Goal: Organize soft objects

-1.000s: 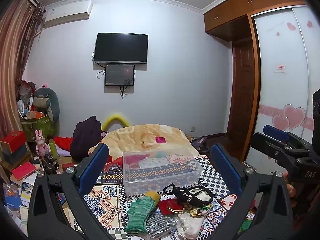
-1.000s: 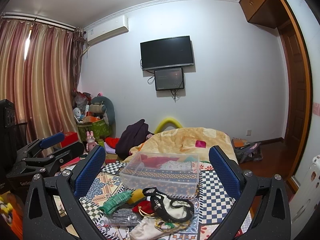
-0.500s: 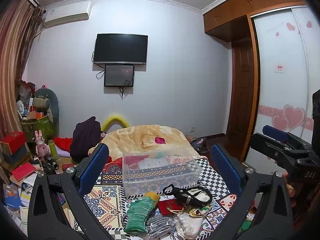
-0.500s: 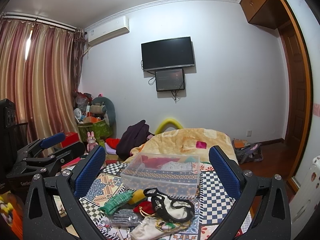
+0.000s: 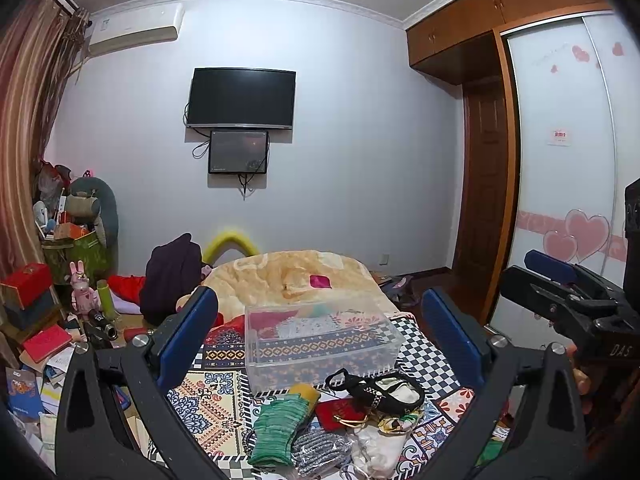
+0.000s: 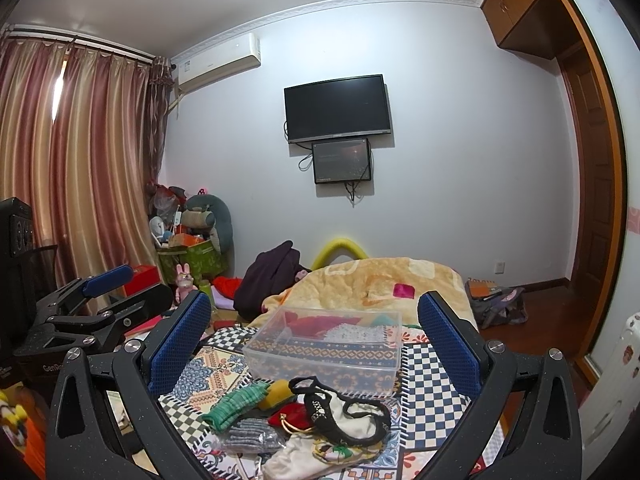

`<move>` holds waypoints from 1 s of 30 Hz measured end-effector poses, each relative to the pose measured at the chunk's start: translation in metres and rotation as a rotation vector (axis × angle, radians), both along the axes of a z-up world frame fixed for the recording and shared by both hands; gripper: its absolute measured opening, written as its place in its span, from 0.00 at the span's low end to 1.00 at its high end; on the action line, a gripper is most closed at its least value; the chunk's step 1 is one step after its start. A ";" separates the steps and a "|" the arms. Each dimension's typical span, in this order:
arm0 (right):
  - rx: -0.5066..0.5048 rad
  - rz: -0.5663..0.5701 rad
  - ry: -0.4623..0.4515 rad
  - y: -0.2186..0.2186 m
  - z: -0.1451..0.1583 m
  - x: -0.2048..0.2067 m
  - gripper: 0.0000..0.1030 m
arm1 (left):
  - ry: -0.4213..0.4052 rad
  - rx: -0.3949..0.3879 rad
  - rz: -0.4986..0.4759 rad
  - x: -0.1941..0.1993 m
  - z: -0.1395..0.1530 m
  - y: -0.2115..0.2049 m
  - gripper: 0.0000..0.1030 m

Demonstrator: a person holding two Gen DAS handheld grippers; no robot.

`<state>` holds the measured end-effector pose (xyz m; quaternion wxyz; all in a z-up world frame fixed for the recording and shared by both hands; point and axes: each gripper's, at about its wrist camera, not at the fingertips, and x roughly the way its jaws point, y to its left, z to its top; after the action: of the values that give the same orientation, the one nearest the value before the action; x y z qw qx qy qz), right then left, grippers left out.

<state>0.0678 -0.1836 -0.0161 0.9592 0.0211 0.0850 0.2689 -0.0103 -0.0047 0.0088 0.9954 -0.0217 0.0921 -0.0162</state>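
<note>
A pile of soft things lies on the patterned bedcover: a green knit piece, a grey striped piece, a red pouch, a black-trimmed white garment and white cloth. Behind them stands a clear plastic box with cloth showing through it. My left gripper is open and empty, held above the pile. My right gripper is open and empty over the same pile and box. Each gripper shows at the other's side.
A beige blanket covers the far bed. A dark garment, boxes, toys and books crowd the left floor. A wardrobe and door stand right. A TV hangs on the far wall.
Both grippers have held almost still; the views shift only very slightly. Nothing on the bed has moved.
</note>
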 end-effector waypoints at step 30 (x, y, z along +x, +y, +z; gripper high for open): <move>-0.156 -0.019 0.415 0.012 -0.125 0.088 1.00 | 0.488 -0.088 0.063 0.090 -0.141 0.045 1.00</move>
<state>0.1558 -0.1715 -0.1413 0.9223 0.0025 0.3010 0.2423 0.0801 0.0403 -0.1320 0.9418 -0.0711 0.3282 0.0167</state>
